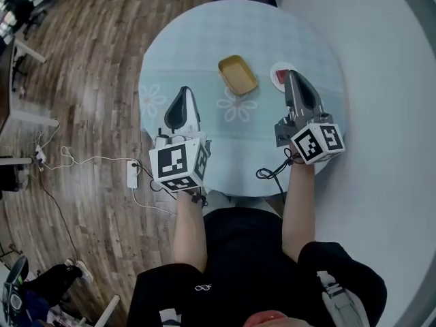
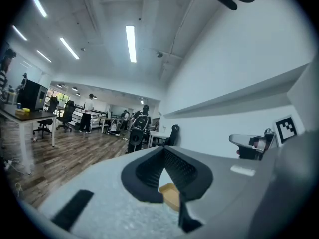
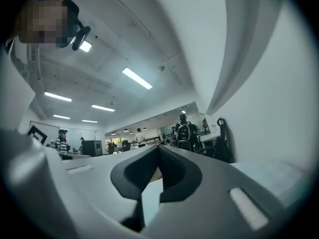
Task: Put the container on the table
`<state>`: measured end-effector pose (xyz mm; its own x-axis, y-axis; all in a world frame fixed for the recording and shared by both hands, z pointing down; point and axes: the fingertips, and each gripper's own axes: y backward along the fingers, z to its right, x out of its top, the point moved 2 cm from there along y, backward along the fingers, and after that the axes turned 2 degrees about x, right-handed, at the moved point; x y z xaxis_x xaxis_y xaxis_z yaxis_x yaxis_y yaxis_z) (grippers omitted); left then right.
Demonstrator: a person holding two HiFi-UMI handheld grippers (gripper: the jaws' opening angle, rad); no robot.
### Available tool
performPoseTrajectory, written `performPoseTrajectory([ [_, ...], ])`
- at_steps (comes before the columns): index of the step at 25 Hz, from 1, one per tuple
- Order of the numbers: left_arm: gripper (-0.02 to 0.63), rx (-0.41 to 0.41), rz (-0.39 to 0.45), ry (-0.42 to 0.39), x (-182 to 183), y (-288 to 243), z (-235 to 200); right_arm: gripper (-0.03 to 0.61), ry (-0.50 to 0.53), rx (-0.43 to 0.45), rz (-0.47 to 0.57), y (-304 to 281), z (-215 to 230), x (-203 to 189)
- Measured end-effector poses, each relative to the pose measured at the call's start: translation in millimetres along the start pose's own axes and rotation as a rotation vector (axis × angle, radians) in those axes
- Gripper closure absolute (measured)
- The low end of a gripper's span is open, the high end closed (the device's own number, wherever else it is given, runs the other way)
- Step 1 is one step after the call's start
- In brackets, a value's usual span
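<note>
Shallow yellow plastic container [image 1: 238, 74] sat well inside round pale table [image 1: 170, 53], left gripper [image 1: 183, 90] and right gripper [image 1: 290, 75] clenched empty, white dish [image 1: 275, 70] part-hidden.

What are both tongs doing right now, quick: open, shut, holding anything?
Left tongs: shut, holding nothing.
Right tongs: shut, holding nothing.
</note>
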<state>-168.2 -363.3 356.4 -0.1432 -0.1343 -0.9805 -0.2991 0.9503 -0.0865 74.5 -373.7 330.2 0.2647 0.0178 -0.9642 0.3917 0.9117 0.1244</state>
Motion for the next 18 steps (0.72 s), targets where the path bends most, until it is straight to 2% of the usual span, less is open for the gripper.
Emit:
performPoseTrajectory([
  [9, 0.617, -0.02, 0.065, -0.07, 19, 25, 73, 0.568, 0.097, 0.114, -0.006, 54, -14, 24],
  [18, 0.617, 0.009, 0.078, -0.089, 27, 40, 90, 0.568, 0.138, 0.139, -0.004, 64, -6, 44],
])
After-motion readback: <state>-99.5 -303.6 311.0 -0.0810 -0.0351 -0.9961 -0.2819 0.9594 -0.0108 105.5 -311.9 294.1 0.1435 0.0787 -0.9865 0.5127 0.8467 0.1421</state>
